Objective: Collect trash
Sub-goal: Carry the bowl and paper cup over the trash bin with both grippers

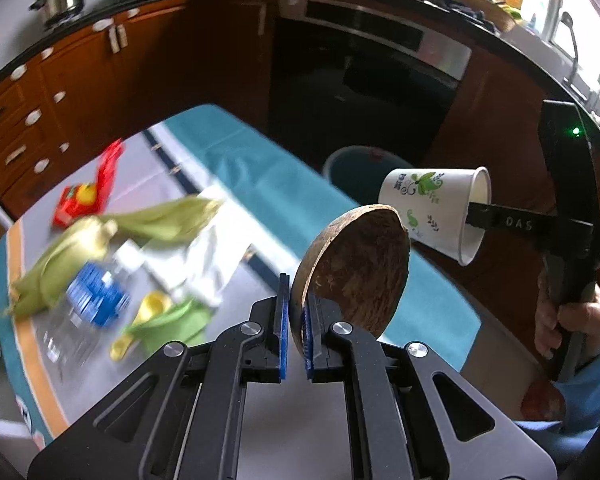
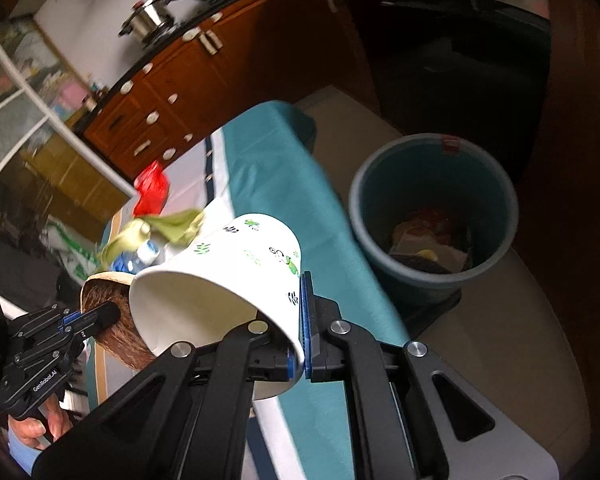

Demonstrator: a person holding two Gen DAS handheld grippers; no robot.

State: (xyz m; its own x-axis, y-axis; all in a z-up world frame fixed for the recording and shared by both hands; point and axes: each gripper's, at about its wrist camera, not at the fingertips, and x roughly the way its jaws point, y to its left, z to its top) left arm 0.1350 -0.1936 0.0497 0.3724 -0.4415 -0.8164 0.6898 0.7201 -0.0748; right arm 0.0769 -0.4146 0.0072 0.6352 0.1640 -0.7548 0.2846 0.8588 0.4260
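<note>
I have the coconut shell (image 1: 356,272) pinched in my left tool (image 1: 296,336) and the paper cup (image 2: 220,280) pinched by its rim in my right tool (image 2: 300,344), both in the air near the part-filled bin (image 2: 432,204), while corn husks (image 1: 60,256), a bottle (image 1: 88,304) and wrappers wait on the worktop (image 1: 240,168).

A brown coconut shell (image 1: 354,268) stands on edge, up off the table (image 1: 260,184). Beside it a white, green-printed paper cup (image 2: 224,280) lies tipped sideways, near a teal bin (image 2: 434,216) holding scraps.
</note>
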